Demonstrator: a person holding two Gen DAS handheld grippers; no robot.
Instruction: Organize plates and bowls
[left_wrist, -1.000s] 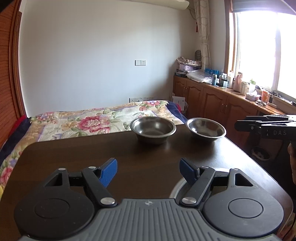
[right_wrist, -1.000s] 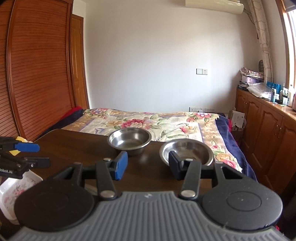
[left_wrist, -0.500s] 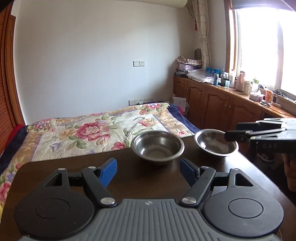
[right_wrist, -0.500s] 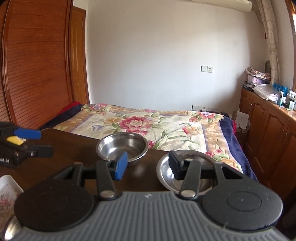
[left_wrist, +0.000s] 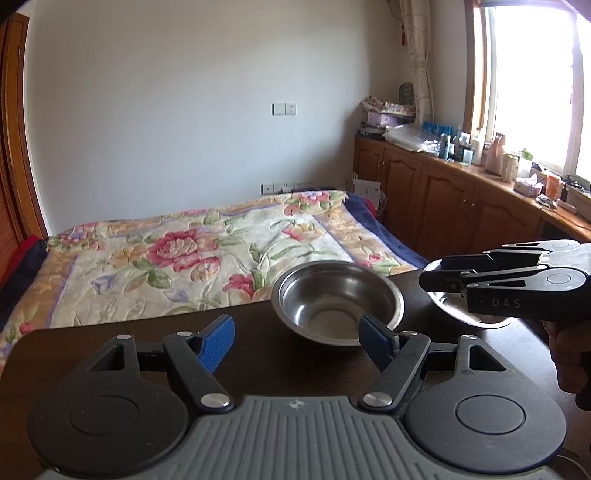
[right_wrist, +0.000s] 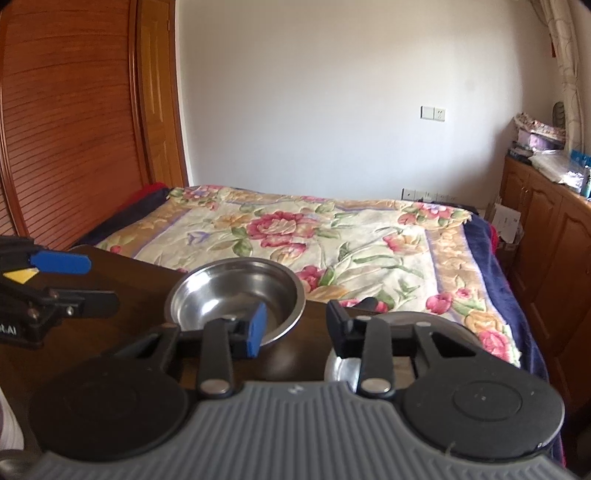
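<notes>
Now both my grippers, left (left_wrist: 295, 338) and right (right_wrist: 297, 325), gape wide, closer than before to two round, shiny steel bowls (left_wrist: 338, 301) on the dark table (left_wrist: 258, 332).

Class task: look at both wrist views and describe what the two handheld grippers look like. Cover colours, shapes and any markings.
Both share one build: a ribbed grey body, two round black discs, black angular arms with silver pivot screws, and blue-padded jaws. The left gripper shows ribbed blue pads and, seen from the side in the right wrist view, a yellow patch. The right gripper carries pale lettering "DAS" on its black side.
</notes>
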